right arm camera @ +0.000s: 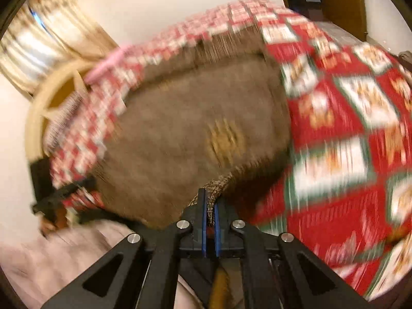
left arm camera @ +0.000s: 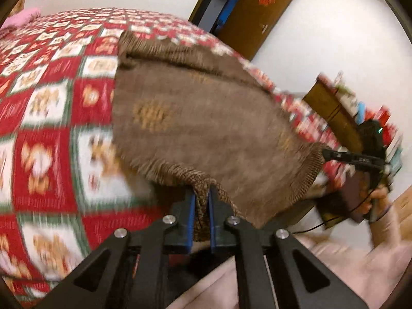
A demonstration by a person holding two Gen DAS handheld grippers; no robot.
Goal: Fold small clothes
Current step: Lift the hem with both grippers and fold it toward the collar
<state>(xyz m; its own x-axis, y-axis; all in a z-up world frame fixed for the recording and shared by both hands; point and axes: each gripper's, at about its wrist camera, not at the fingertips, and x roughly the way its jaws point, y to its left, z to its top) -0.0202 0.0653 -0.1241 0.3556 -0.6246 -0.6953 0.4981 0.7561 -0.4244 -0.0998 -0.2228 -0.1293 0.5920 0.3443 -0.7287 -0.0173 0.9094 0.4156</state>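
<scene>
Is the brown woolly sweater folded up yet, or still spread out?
Still spread out. The brown knitted sweater lies open across the red checked blanket, only its near edge lifted, pinched by the left tongs and right tongs.

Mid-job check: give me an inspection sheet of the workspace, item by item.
Surface: bed under a red, white and green patterned quilt.
Job's things: brown knit garment, near edge raised, far part resting on the quilt.
Clutter: pink item at the quilt's far edge.
Grippers: left hand-held gripper shut on the garment's ribbed hem; right hand-held gripper shut on another ribbed edge.
Cables: thin black cable near the right hand-held gripper.
Surroundings: brown door, curtain, shelf of books; pictures blurred.
</scene>
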